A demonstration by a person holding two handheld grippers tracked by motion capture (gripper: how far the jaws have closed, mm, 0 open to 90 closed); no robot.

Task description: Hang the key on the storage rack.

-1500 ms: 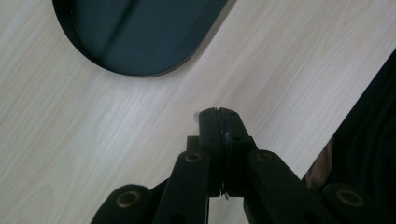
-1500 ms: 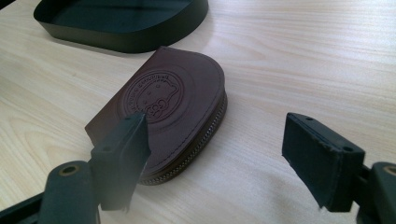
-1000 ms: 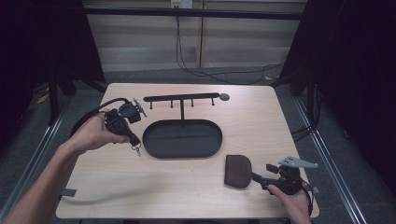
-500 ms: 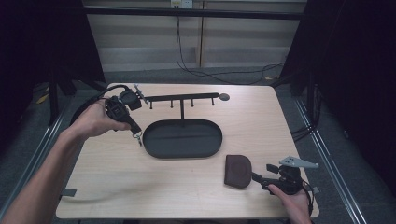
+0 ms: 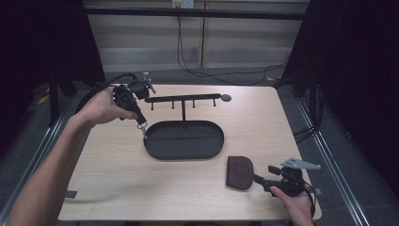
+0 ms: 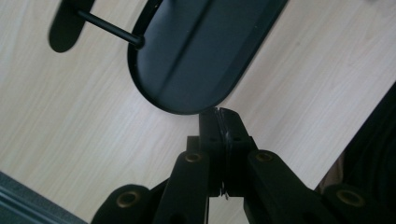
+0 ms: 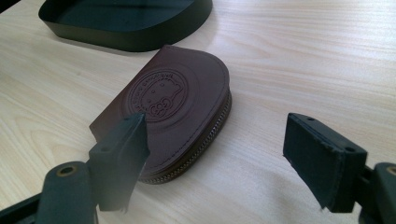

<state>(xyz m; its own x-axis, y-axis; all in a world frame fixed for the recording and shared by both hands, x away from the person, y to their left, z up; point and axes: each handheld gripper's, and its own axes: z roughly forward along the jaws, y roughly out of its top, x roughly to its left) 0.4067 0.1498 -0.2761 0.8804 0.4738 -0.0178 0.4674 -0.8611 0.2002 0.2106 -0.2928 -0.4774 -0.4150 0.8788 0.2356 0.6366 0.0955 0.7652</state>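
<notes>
Left gripper (image 5: 141,123): jaws pressed together, tips pointing down just off the left end of the black oval tray (image 5: 184,151). A small metal clasp or ring (image 5: 142,127) hangs at the tips in the high view; too small to tell what it is or whether the pads pinch it. In the left gripper view the closed tips (image 6: 218,122) sit just outside the tray's rounded rim (image 6: 154,95), bare tabletop under them.

The left hand (image 5: 104,107) holds it above the table's (image 5: 117,188) far left part, beside the left end of the hook rack (image 5: 182,98) that stands at the tray's far edge.

Right gripper (image 5: 263,181): jaws wide apart, clamped on nothing, low near the front right corner, pointing left. Brown leather pouch (image 5: 240,172) lies flat on the table right in front of it, near the tray's front right end but apart from it. In the right gripper view the pouch (image 7: 168,121) shows an embossed round stamp and a zip along its curved edge; the left pad (image 7: 122,158) overlaps its near corner, contact not clear; the right pad (image 7: 322,158) stands well clear.
</notes>
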